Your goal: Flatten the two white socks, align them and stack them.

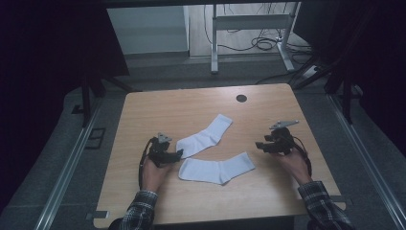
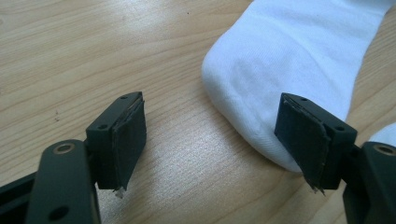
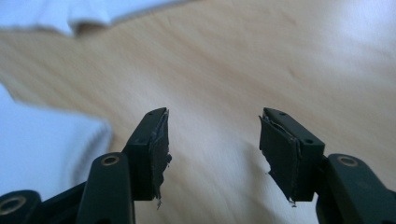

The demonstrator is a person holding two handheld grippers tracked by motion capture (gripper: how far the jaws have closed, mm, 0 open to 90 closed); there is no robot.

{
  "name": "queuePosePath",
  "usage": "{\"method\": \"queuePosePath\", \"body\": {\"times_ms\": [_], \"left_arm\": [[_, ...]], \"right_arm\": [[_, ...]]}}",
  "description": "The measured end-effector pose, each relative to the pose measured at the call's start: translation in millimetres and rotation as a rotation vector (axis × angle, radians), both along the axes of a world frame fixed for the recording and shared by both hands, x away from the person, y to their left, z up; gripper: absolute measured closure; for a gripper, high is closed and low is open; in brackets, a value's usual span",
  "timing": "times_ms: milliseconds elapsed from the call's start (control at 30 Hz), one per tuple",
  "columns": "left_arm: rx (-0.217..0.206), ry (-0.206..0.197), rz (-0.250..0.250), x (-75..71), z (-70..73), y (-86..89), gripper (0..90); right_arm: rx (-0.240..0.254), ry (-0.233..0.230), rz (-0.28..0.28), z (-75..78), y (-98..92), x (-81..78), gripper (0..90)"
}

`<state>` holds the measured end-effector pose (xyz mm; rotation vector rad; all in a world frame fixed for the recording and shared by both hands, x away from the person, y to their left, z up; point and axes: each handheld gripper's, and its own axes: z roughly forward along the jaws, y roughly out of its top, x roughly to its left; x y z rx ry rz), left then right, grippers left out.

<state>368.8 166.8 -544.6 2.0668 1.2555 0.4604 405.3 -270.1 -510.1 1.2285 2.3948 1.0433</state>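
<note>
Near sock [image 1: 218, 170] lies flat on worktop [image 1: 158, 108] between our grippers; far sock [image 1: 206, 136] just beyond. Left gripper [image 2: 219, 135] fingers released beside far sock's toe; right gripper [image 3: 212, 149] fingers released, empty. We judge socks light, limp, non-slippery: pinch at cuff edge.

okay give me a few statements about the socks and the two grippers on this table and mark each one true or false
1. Two white socks lie on the table: the far sock and the near sock. True.
2. The left gripper is clamped on a sock. False: its jaws stand open, the toe beside one pad.
3. The right gripper holds nothing. True.
4. The socks are stacked on each other. False: they lie apart on the wooden table.
</note>
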Motion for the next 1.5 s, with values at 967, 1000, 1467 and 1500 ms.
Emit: {"method": "queuePosePath", "body": {"times_ms": [967,1000,1467,1500], "left_arm": [[-0.001,0.002,-0.001,1.3,0.0,-0.5,24.0],[-0.001,0.003,-0.001,1.4,-0.1,-0.6,23.8],[0.001,0.014,0.009,7.3,1.7,-1.6,24.8],[-0.005,0.022,0.012,8.2,3.5,-1.6,32.7]], "right_arm": [[-0.027,-0.028,0.124,-17.3,133.8,74.6,82.9],[-0.05,-0.028,0.128,-21.5,138.2,76.5,82.5],[-0.024,0.034,0.158,-16.6,113.0,34.3,75.7],[-0.027,0.008,0.14,-10.9,106.0,35.5,72.9]]}}
